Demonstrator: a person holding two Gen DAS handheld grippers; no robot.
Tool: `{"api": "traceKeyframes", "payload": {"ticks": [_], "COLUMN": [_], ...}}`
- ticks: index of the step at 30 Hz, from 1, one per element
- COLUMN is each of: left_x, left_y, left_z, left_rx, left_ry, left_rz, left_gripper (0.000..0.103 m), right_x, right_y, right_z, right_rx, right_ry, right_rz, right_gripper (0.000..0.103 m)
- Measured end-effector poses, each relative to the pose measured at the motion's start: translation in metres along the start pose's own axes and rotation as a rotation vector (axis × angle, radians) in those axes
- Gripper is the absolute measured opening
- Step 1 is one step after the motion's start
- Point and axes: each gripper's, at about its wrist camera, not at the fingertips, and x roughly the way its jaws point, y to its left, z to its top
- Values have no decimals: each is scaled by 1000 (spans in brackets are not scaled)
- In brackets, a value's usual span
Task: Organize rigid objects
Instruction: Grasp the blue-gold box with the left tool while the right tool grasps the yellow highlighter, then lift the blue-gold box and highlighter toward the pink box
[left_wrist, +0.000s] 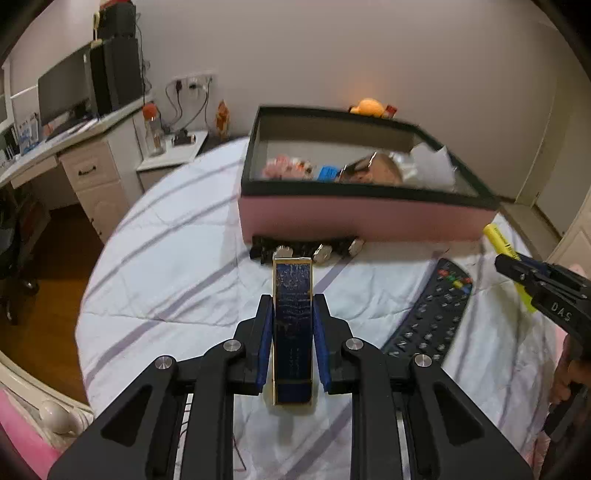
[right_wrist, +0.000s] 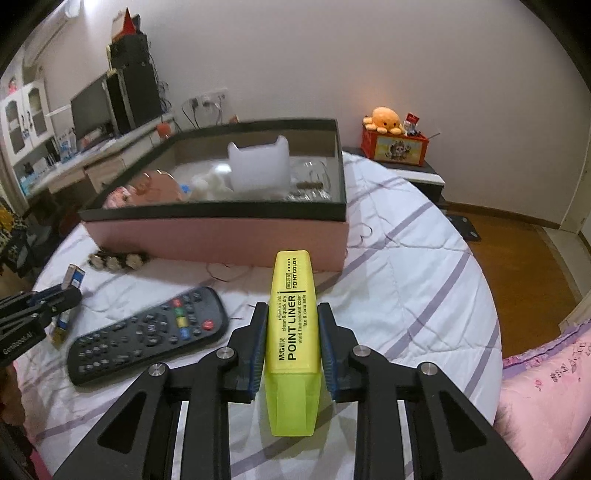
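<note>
My left gripper (left_wrist: 292, 306) is shut on a slim dark blue box with gold edges (left_wrist: 292, 317), held above the bed. It also shows in the right wrist view (right_wrist: 70, 284). My right gripper (right_wrist: 292, 314) is shut on a yellow highlighter (right_wrist: 292, 332), which also shows at the right of the left wrist view (left_wrist: 508, 258). A pink box with a black rim (left_wrist: 365, 218) (right_wrist: 221, 236) stands ahead on the bed and holds several items. A black remote (right_wrist: 147, 336) (left_wrist: 432, 325) lies on the quilt between the grippers.
A black hair band with pale beads (left_wrist: 306, 251) (right_wrist: 118, 260) lies against the box's front wall. A desk with a monitor (left_wrist: 66, 92) stands at the left. A nightstand with an orange plush (right_wrist: 384, 120) stands beyond the bed. A pink pillow (right_wrist: 546, 387) lies at the right.
</note>
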Motion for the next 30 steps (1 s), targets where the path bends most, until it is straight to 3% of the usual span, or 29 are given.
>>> {"api": "traceKeyframes", "payload": {"ticks": [8, 15, 23, 30], "left_x": [-50, -91, -135, -164], "left_y": [0, -9, -16, -18], "left_z": [6, 17, 32, 39], "left_rx": [3, 40, 40, 39], "left_ry": [-100, -210, -363, -467], "left_rz": [-51, -41, 72, 99], "left_gripper": [20, 20, 20, 20], "right_x": [-35, -75, -112, -136], "right_y": [12, 30, 47, 59], "right_z": [9, 17, 28, 34], "right_rx": [-8, -29, -47, -80], "right_ry": [-109, -237, -371, -489], "right_rz": [41, 63, 91, 80], "right_gripper": [27, 27, 27, 27]}}
